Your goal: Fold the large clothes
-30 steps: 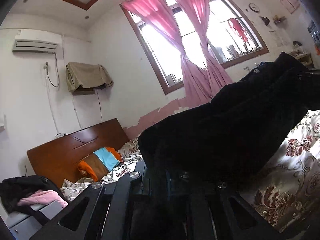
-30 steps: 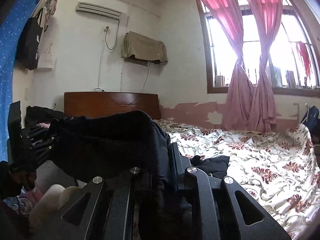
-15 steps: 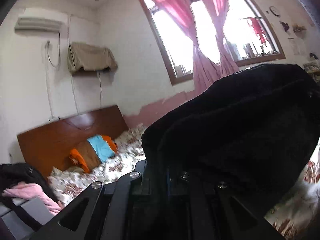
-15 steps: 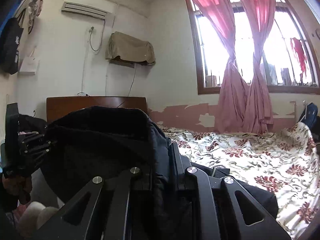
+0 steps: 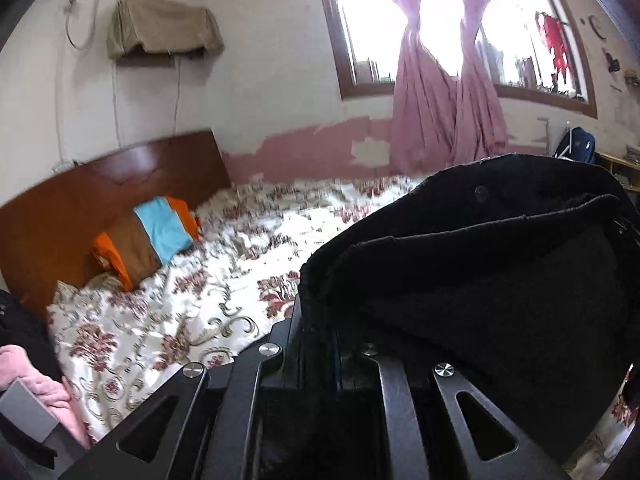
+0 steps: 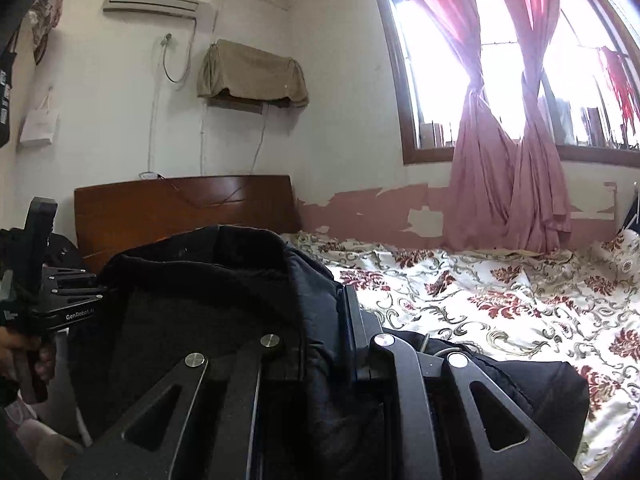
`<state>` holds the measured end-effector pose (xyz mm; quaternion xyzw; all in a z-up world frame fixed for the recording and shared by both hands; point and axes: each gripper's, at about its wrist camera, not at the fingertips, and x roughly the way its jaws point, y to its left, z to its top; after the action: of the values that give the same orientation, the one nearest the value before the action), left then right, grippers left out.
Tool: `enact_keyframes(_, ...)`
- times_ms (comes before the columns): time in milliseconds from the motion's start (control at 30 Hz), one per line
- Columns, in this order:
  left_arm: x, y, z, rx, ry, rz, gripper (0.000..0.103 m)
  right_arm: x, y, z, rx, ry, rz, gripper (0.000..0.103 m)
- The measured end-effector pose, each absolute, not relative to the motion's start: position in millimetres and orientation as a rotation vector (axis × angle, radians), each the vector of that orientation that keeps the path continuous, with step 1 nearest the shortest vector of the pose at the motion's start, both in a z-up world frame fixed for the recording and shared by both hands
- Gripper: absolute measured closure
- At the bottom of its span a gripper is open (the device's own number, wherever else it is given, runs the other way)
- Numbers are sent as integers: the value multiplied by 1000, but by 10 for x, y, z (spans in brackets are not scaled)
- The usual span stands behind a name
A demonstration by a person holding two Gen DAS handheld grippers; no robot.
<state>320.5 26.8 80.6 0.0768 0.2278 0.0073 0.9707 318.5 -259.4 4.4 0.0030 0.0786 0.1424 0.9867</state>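
You hold the black garment [image 6: 208, 280] stretched above the floral bedspread [image 6: 500, 300], an edge pinched in each tool: the left gripper [image 5: 320, 320] clamps one end, the right gripper [image 6: 320, 312] the other. Both sets of jaws stand nearly closed on thick cloth, likely so the span stays taut for laying a fold flat.
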Motion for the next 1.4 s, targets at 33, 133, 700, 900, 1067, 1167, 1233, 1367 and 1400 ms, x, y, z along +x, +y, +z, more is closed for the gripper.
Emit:
enact_keyframes(33, 3321, 299, 764, 149, 481, 10, 94, 3295, -2577, 3, 7, 174, 277, 90)
enact_keyframes(133, 3572, 346, 622, 126, 524, -9, 93, 3477, -2573, -119, 35, 223, 269, 89)
enact_keyframes(700, 4185, 424, -61, 16, 647, -125, 89, 3844, -2542, -473, 46, 334, 203, 67)
enact_keyframes(900, 4159, 535, -31, -36, 674, -86, 64, 3605, -2453, -317, -12, 246, 246, 28)
enact_keyframes(1067, 3883, 734, 222, -130, 564, -47, 20, 3300, -2431, -188, -67, 190, 277, 19)
enact_keyframes(1167, 3731, 793, 356, -158, 549, -29, 16, 3120, -2405, -151, -99, 202, 315, 18)
enact_keyframes(1233, 3569, 795, 383, -157, 533, -40, 13, 2924, -2377, -170, -138, 210, 364, 18)
enact_keyframes(1367, 3178, 716, 237, -129, 502, -103, 8, 2712, -2235, -323, -250, 294, 417, 17)
enact_keyframes(1400, 3093, 676, 169, -118, 505, -125, 7, 2679, -2213, -368, -274, 310, 414, 18)
